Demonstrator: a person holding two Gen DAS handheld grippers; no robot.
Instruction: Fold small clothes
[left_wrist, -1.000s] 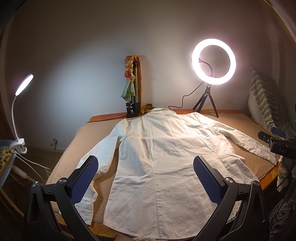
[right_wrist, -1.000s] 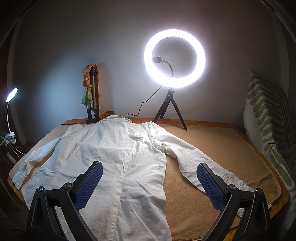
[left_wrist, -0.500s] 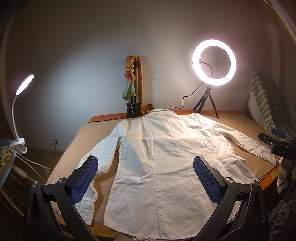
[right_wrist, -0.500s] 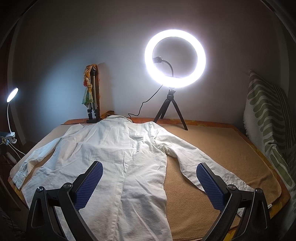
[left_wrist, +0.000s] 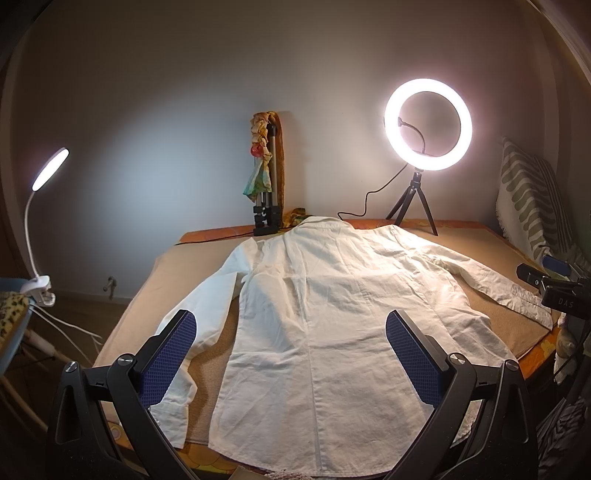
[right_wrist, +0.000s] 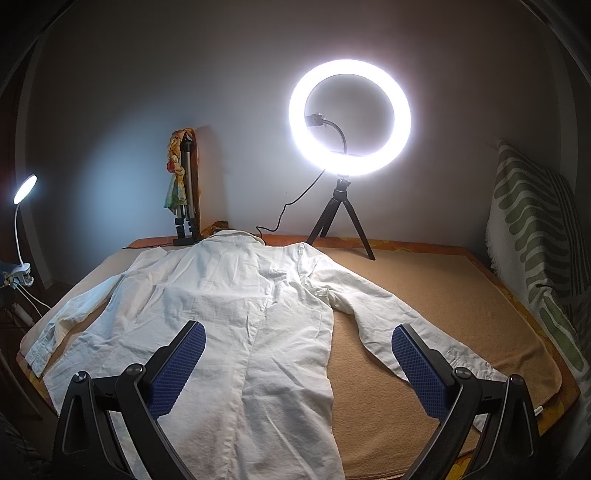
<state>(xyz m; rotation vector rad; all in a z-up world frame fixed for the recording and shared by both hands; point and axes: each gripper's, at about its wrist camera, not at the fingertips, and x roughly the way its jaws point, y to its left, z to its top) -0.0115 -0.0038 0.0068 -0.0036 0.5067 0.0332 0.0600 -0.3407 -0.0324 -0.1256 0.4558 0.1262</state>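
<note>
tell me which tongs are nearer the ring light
Right. The right tongs face the ring light, which looms large ahead. From the left tongs the same light looks smaller, off to their right.

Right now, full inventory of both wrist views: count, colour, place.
shirt: 1, white, long-sleeved, spread flat on the tan-covered surface, collar toward the wall, sleeves out to both sides
tan cover: 1, tan, under the shirt, orange patterned edge showing
ring light: 1, white, lit, on a black tripod at the far edge, right of the collar
folded tripod: 1, black and silver, standing against the wall left of the collar, colourful cloth tied at its top
clip lamp: 1, white, lit, clamped at far left
striped cushion: 1, green and white, leaning at the right
left gripper: 1, black with blue pads, jaws open above the hem, holding nothing
right gripper: 1, same, jaws open, holding nothing
</note>
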